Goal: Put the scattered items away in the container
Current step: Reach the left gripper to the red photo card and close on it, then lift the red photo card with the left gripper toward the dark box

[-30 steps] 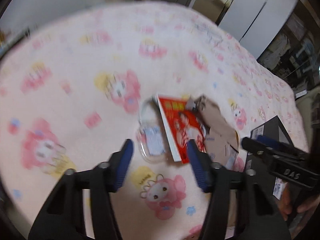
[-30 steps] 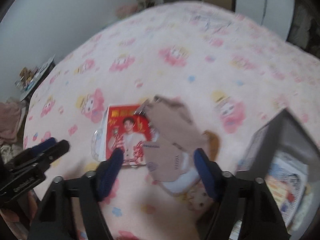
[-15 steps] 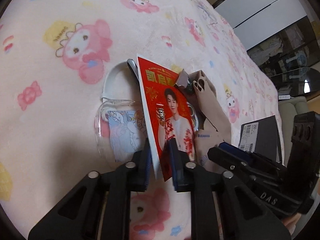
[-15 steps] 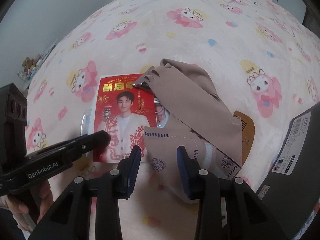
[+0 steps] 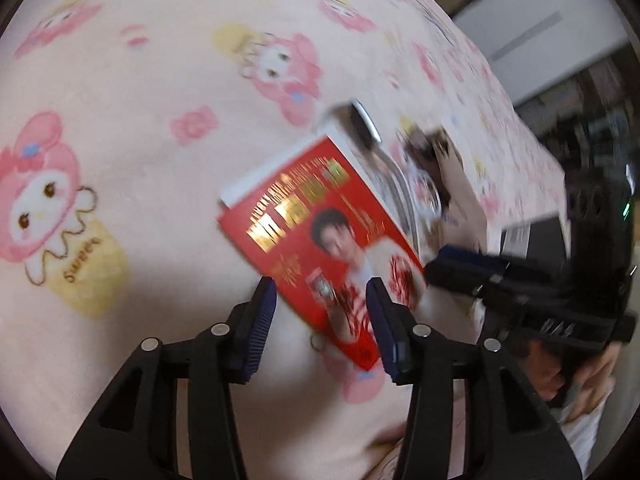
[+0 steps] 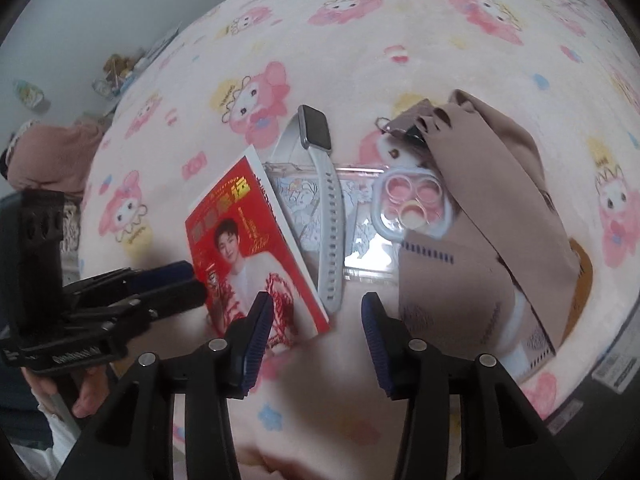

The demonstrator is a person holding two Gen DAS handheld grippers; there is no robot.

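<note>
- Left gripper (image 5: 322, 300): jaws apart, just been opening; the lower corner of the red card (image 5: 320, 248) is seen between the blue pads, no pad seen pressing on it. View blurred.
- Red card (image 6: 248, 252), seen from the right wrist, lies tilted at centre left of the frame, printed with gold lettering and a person's portrait; its right edge is overlapped by nothing, watch strap just beside it.
- Right gripper (image 6: 318, 312): jaws apart, just been opening after a partial close; only pink blanket (image 6: 400, 40) is seen between the pads, nothing clamped.
- White smartwatch (image 6: 320, 184) lies above the right gripper, face toward the upper centre, strap laid across the clear phone case (image 6: 360, 216).
- Clear phone case: flat on the blanket, cartoon print visible, camera cut-out with rings at its right end, partly covered by the tan face mask (image 6: 448, 280).
- Tan face mask is at right of centre; brown cloth (image 6: 500, 168) is draped over it, running from upper centre to lower right.
- Dark container (image 6: 608, 380) is only seen as an edge with barcode labels at the lower right border.
- Person's hand (image 6: 86, 396) is seen at lower left, holding the left gripper's handle.
- In the left wrist view the right gripper is seen at right of frame, hand below it.
</note>
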